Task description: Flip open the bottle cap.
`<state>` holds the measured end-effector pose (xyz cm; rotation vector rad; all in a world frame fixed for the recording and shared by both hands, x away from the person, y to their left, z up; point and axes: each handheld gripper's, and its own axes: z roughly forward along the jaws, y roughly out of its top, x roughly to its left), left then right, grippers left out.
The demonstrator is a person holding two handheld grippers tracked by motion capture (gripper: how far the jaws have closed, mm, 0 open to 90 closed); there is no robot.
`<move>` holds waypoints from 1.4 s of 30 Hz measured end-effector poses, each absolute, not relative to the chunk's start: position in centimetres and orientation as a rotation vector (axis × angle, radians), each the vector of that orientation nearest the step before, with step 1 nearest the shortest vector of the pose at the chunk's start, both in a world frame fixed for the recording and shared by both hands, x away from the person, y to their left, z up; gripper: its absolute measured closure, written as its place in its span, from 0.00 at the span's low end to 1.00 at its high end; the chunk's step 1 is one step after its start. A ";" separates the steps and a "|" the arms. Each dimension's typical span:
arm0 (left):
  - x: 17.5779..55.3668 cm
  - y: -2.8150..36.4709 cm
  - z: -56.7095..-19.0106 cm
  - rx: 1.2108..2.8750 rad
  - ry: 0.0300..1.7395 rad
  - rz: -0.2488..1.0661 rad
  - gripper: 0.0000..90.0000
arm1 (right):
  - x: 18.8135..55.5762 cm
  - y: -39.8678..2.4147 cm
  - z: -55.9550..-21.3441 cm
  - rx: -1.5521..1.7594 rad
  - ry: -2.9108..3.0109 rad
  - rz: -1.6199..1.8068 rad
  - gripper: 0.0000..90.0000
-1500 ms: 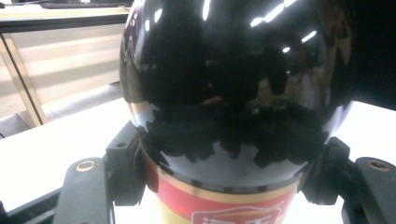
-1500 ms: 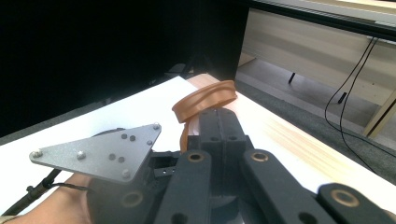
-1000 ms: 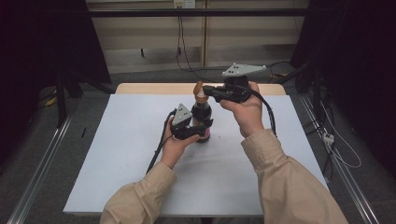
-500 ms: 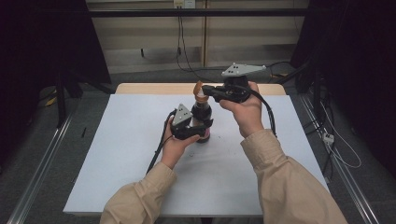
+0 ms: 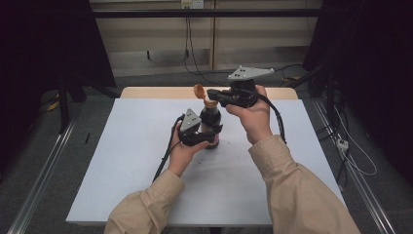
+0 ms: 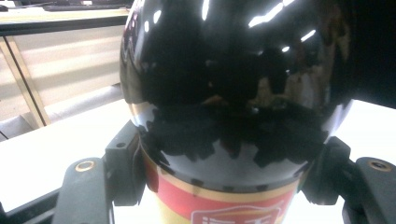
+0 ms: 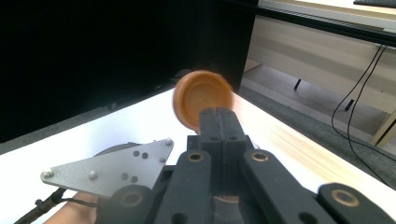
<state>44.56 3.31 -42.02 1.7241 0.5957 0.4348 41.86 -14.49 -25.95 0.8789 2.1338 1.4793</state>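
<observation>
bottle: we see the dark sauce bottle (image 5: 211,127) upright at the middle of the white table (image 5: 122,161), long axis vertical.
left gripper (image 5: 195,132): clamped on the bottle's body.
right gripper (image 5: 214,94): jaws together at the neck, directly above, nearer the orange flip cap (image 5: 198,90).
cap: hinged open, tilted back.
contents: we judge dark liquid; level unclear.

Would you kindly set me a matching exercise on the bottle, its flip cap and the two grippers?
Things:
1. dark glossy bottle with red and gold label
2. orange round flip cap
3. left gripper
4. right gripper

States:
A. jaws shut at the cap
B. hinged open
C. clamped on the bottle's body
D. standing upright on the white table

Pairs: 1-D, 2-B, 3-C, 4-A
</observation>
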 end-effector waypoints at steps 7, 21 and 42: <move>44.6 3.3 -42.1 1.716 0.605 0.430 0.33 | 41.7 -15.0 -26.0 0.902 2.126 1.508 1.00; 44.5 3.2 -42.0 1.711 0.619 0.450 0.33 | 41.0 -17.0 -26.7 0.951 2.069 1.546 0.86; 44.5 4.6 -41.4 1.743 0.637 0.323 0.24 | 39.9 -19.1 -29.2 0.977 2.014 1.578 0.45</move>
